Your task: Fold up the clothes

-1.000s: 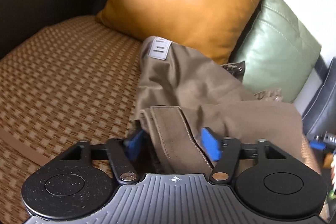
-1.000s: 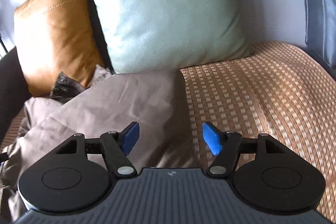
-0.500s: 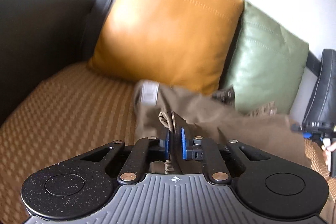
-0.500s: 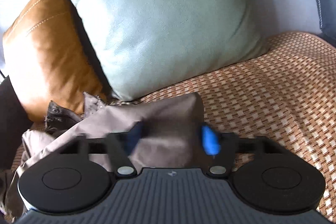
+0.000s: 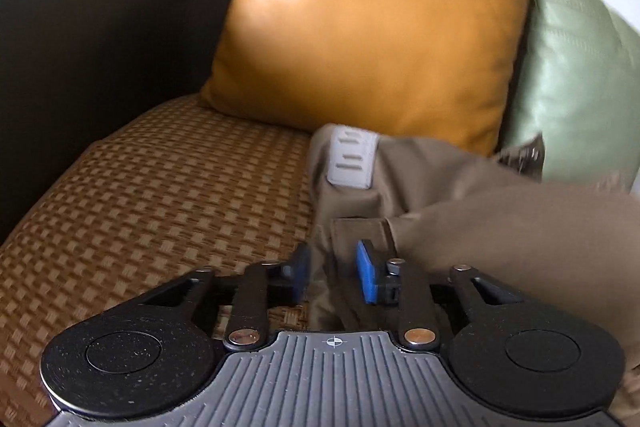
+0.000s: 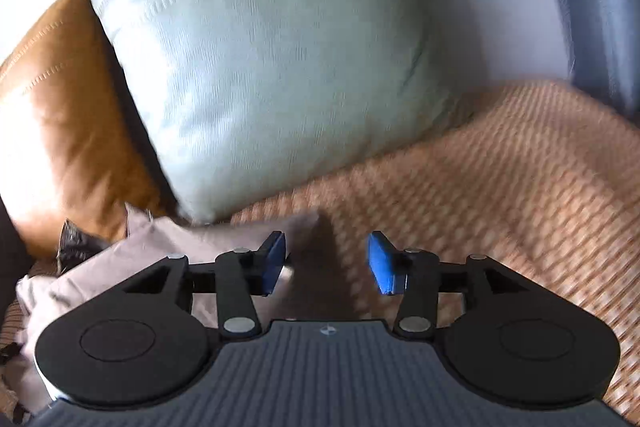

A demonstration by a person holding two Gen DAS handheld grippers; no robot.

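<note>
From the left wrist, the left tongs (image 5: 334, 275) are opening astride the khaki garment's (image 5: 500, 219) folded edge below the orange cushion (image 5: 372, 27); from the right wrist, the right tongs (image 6: 328, 263), opening too, straddle bare cloth shadow beside that cushion, so both should release gently, then smooth.

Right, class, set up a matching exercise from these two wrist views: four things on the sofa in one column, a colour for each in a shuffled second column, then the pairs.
Things:
1. Left cushion
2. Right cushion
3. Garment
4. Gripper pads

Colours:
A. Blue
B. Khaki brown
C. Mustard orange
D. Pale green

Pairs: 1-C, 2-D, 3-B, 4-A
</note>
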